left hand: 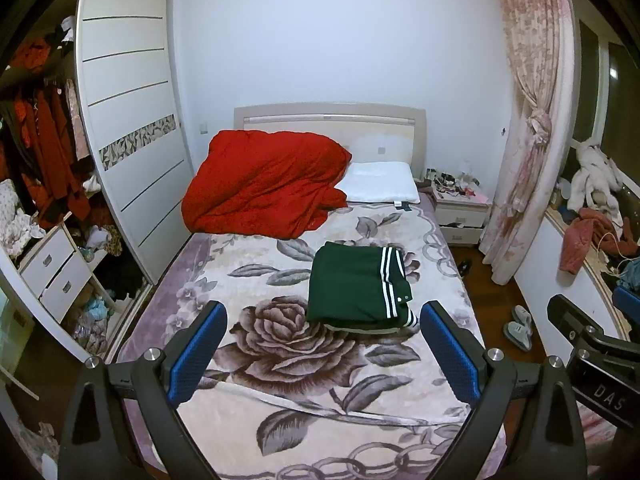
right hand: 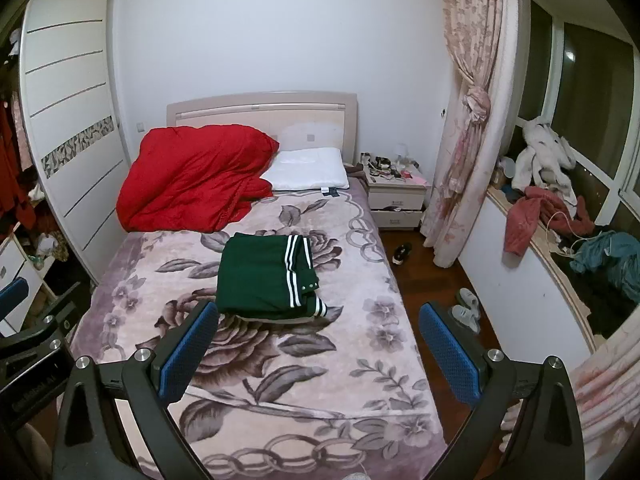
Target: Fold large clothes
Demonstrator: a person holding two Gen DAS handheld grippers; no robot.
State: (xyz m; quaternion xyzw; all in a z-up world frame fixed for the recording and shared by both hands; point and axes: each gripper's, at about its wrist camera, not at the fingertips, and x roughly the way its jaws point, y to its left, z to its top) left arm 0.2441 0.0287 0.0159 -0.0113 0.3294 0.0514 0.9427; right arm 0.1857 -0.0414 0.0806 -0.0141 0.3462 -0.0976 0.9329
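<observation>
The left gripper (left hand: pixel 322 346) is spread wide, its blue-padded fingers (left hand: pixel 198 344) far apart with nothing between them, hovering above the near part of the bed without touching the blanket. The right gripper (right hand: pixel 316 346) is likewise released and empty, jaws splayed, one finger over the blanket and the other over the floor beside the bed. Beyond both, the green garment (left hand: pixel 356 286) lies folded into a neat rectangle on the floral blanket (left hand: pixel 280 360), white stripes along its right edge and a striped cuff poking out at the near right corner; it is well apart from either pair of fingers. Behind it a red quilt (left hand: pixel 264 184) is heaped at the head of the bed, touching a white pillow (left hand: pixel 380 182) that lies against the headboard (left hand: pixel 328 118). The left wrist view shows the open wardrobe (left hand: pixel 132 120) with red clothes hanging and drawers pulled out, plus part of the right gripper's body at its right edge. The right wrist view shows more of the window ledge (right hand: pixel 532 236), strewn with a pink garment, a teal one and a white plush toy, and the nightstand (right hand: pixel 396 196), a pair of slippers (right hand: pixel 466 308) and one dark shoe on the wooden floor.
</observation>
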